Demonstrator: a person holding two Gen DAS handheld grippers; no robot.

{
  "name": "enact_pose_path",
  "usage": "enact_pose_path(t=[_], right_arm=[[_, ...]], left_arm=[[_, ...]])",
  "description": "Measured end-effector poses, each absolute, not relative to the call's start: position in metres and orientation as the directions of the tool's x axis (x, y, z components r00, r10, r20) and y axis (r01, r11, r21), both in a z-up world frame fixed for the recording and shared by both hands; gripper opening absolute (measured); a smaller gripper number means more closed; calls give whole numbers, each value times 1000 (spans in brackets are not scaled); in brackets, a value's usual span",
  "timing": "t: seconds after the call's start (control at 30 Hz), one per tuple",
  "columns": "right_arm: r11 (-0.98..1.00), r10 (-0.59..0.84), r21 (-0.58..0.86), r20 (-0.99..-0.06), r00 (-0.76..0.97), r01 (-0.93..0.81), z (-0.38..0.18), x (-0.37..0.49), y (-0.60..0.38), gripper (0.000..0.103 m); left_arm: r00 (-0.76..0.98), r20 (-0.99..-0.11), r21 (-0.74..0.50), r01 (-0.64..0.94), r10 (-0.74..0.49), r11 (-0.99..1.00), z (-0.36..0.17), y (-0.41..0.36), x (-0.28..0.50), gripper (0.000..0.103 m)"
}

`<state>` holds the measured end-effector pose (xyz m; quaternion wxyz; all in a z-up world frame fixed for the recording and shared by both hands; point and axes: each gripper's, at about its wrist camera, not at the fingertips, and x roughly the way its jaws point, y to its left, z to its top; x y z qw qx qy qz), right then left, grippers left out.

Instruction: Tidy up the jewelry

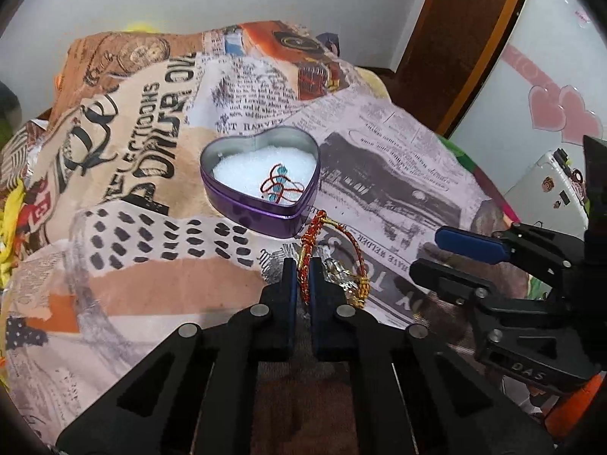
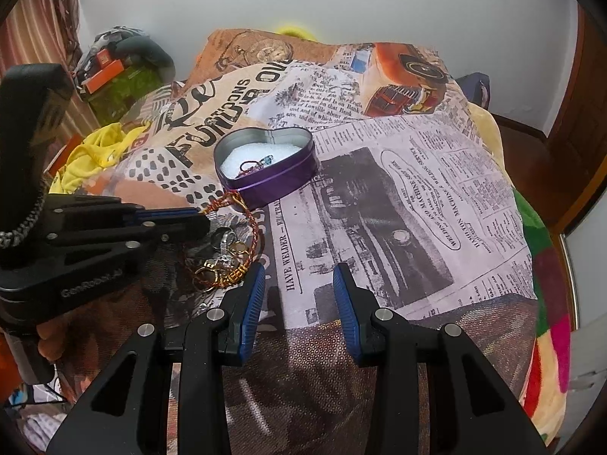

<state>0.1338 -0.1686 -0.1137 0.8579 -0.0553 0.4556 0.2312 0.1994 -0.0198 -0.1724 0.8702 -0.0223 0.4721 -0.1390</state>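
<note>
A purple heart-shaped tin [image 1: 242, 210] [image 2: 280, 180] with a white lining sits open on the printed cloth. A red cord bracelet with blue beads [image 1: 279, 185] [image 2: 256, 163] lies inside it. My left gripper [image 1: 302, 265] [image 2: 203, 215] is shut on a red and gold braided bracelet [image 1: 308, 244] [image 2: 253, 227], just in front of the tin. A small heap of gold and silver rings and charms [image 1: 351, 284] [image 2: 224, 254] lies under the bracelet. My right gripper [image 2: 298, 271] [image 1: 436, 250] is open and empty, to the right of the heap.
A newspaper-print cloth [image 1: 379, 151] [image 2: 398, 197] covers the raised surface. Yellow fabric [image 2: 91, 155] and clutter [image 2: 110, 68] lie at the far left. A brown door frame [image 1: 463, 38] and a wall with pink hearts [image 1: 561, 113] stand to the right.
</note>
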Motion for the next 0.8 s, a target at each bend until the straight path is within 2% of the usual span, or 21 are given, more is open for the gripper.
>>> enact_pose_path(t=[0.43,0.8], right_arm=[[876,361,108,-792,492,-470,-97,116,-159,34],[853,378,119,-813,443,-509,-111,107,-143,34]], left_arm=[[611,-758,-134,198,-229,971,-133,-3,163,3],[592,-781,-154,124,-197,980,-149,27,145,3]])
